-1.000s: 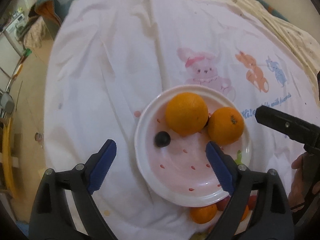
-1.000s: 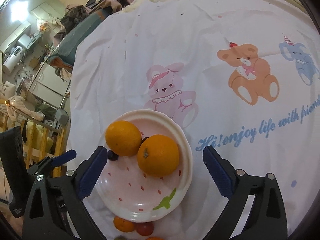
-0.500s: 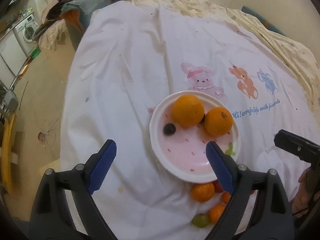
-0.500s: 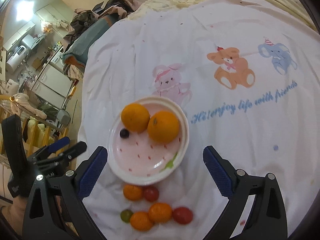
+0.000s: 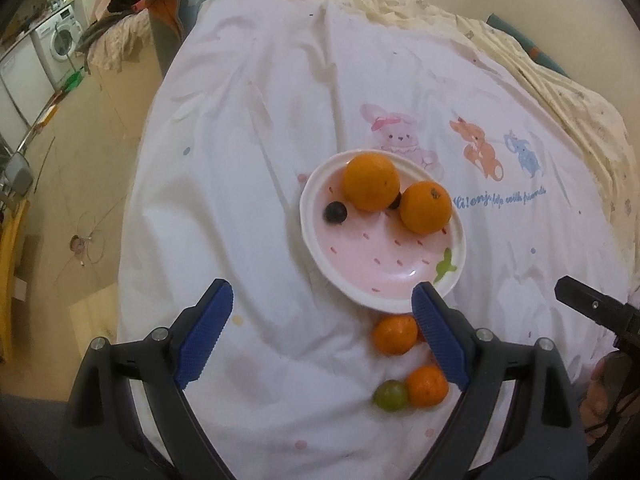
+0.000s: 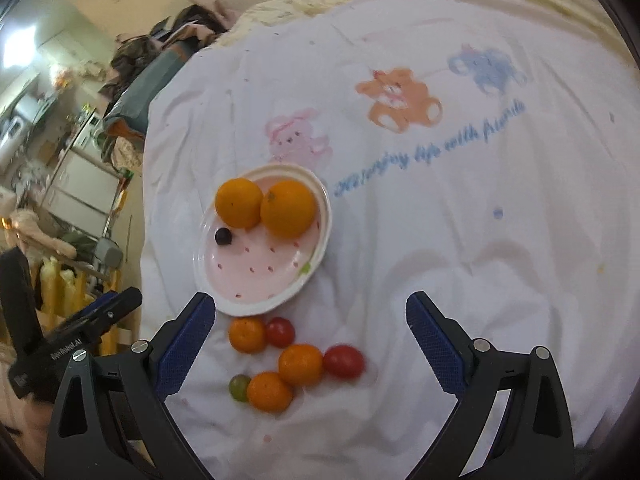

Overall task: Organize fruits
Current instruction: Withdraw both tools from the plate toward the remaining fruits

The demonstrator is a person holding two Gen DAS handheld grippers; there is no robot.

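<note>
A pink plate lies on a white cartoon-print sheet and holds two big oranges and a dark grape. Near the plate's front rim lie small oranges, red tomatoes and a green grape. My left gripper is open and empty, in front of the plate. My right gripper is open and empty, above the loose fruit pile.
The sheet covers a bed. Its left edge drops to the floor. Piled clothes and a washing machine stand far left. The right gripper's finger shows at the left view's right edge.
Both grippers have pulled back and up from the plate. The loose small fruits in front of the plate have come into view. Both stay open.
</note>
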